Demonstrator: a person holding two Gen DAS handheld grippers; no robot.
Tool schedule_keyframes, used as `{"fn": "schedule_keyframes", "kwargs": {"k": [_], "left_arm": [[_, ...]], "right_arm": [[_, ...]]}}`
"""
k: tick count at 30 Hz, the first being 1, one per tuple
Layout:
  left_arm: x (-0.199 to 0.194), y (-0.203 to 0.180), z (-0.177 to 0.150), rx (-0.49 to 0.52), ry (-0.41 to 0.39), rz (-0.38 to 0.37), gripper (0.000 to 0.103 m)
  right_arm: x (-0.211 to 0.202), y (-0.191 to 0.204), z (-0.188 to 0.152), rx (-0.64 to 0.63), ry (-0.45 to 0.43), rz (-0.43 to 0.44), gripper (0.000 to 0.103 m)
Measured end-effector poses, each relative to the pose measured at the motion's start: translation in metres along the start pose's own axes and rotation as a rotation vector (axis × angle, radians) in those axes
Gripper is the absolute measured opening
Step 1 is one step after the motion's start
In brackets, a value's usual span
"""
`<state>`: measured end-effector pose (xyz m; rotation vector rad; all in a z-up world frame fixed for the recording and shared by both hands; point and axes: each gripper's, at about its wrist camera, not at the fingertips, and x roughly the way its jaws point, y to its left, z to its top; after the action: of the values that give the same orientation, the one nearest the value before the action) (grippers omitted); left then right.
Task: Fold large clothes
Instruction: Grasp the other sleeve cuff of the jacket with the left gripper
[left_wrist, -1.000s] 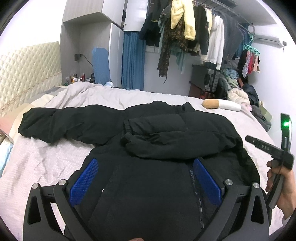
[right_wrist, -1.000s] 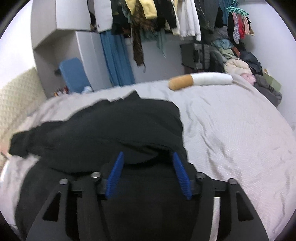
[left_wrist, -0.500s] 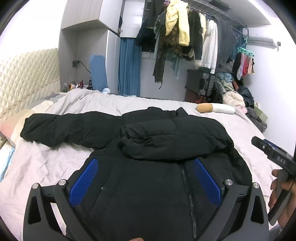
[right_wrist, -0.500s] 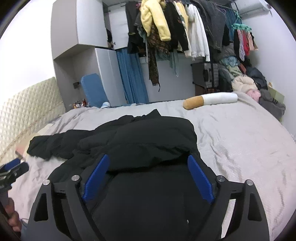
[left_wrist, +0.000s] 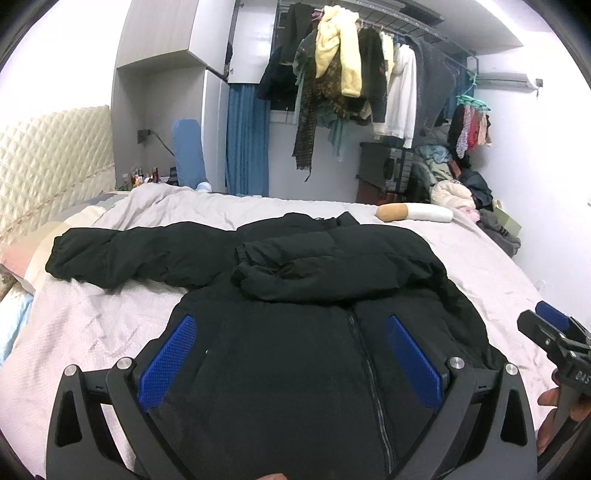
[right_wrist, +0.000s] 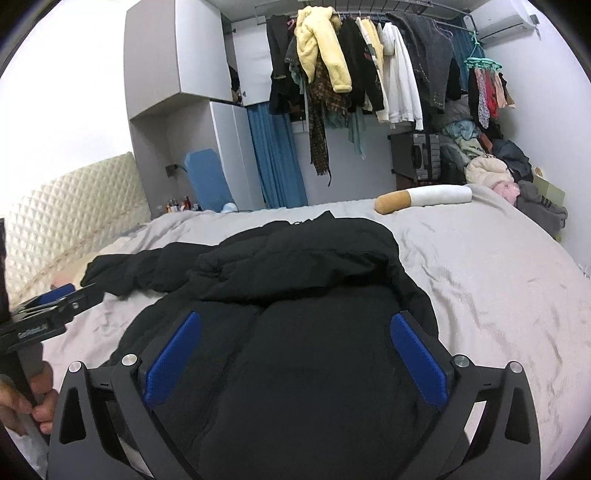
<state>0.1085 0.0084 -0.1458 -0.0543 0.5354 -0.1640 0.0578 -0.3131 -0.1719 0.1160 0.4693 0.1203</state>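
Left wrist view. A black puffer jacket (left_wrist: 295, 332) lay front-up on the bed (left_wrist: 96, 317), its zipper (left_wrist: 369, 369) running down the middle. One sleeve (left_wrist: 140, 254) stretched out toward the left — the other sleeve (left_wrist: 332, 273) was folded across the chest. The left gripper (left_wrist: 290, 354) hovered above the jacket's lower body, blue pads (left_wrist: 168, 360) set wide apart and holding nothing. At the right edge, the right gripper (left_wrist: 554, 332) was partly visible, gripped by a hand (left_wrist: 557, 424). A cigarette-shaped pillow (left_wrist: 413, 213) rested at the bed's far side.
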Motion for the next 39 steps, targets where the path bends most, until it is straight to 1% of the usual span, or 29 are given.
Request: {"fn": "schedule_keyframes", "kwargs": {"k": [4,7,10,13,16,18,21,23,27,28,29,31,33,34,36,39], "left_arm": [[-0.005,0.007,-0.002,0.004,-0.018,0.0,0.103],[-0.004,0.013,0.002,0.003,-0.018,-0.002,0.103],[-0.003,0.024,0.01,0.027,-0.025,-0.012,0.103],[0.002,0.039,0.028,0.061,-0.012,0.005,0.103],[0.005,0.063,0.052,0.051,-0.015,0.009,0.103],[0.008,0.083,0.069,0.053,-0.025,0.04,0.103],[0.022,0.119,0.095,0.038,0.027,0.031,0.103],[0.032,0.152,0.113,0.001,0.051,0.043,0.103],[0.053,0.223,0.139,-0.099,0.063,0.099,0.103],[0.058,0.242,0.143,-0.131,0.05,0.114,0.103],[0.063,0.266,0.144,-0.169,0.012,0.124,0.103],[0.079,0.302,0.143,-0.238,-0.004,0.152,0.103],[0.105,0.344,0.132,-0.325,0.011,0.174,0.103],[0.114,0.357,0.126,-0.353,0.02,0.17,0.103],[0.14,0.392,0.105,-0.435,0.057,0.17,0.103],[0.167,0.425,0.071,-0.545,0.072,0.172,0.102]], "right_arm": [[-0.008,0.009,-0.005,-0.018,-0.02,0.0,0.103],[-0.01,0.012,-0.004,-0.024,-0.032,0.007,0.103],[-0.008,0.013,-0.005,-0.022,-0.032,0.019,0.103],[-0.006,0.014,-0.007,-0.015,-0.026,0.032,0.103],[-0.003,0.018,-0.008,-0.011,-0.015,0.053,0.103],[-0.003,0.021,-0.008,-0.019,-0.018,0.054,0.103],[-0.004,0.024,-0.008,-0.016,-0.024,0.063,0.103],[-0.004,0.026,-0.008,-0.014,-0.027,0.064,0.103],[0.0,0.026,-0.009,-0.006,-0.021,0.053,0.103],[0.001,0.027,-0.009,-0.002,-0.017,0.05,0.103],[0.003,0.027,-0.009,0.002,-0.011,0.047,0.103],[0.005,0.026,-0.009,0.009,-0.001,0.039,0.103],[0.009,0.025,-0.009,0.021,0.012,0.037,0.103],[0.011,0.025,-0.009,0.027,0.019,0.038,0.103],[0.014,0.027,-0.01,0.027,0.033,0.033,0.103],[0.021,0.03,-0.012,0.016,0.056,0.012,0.103]]}}
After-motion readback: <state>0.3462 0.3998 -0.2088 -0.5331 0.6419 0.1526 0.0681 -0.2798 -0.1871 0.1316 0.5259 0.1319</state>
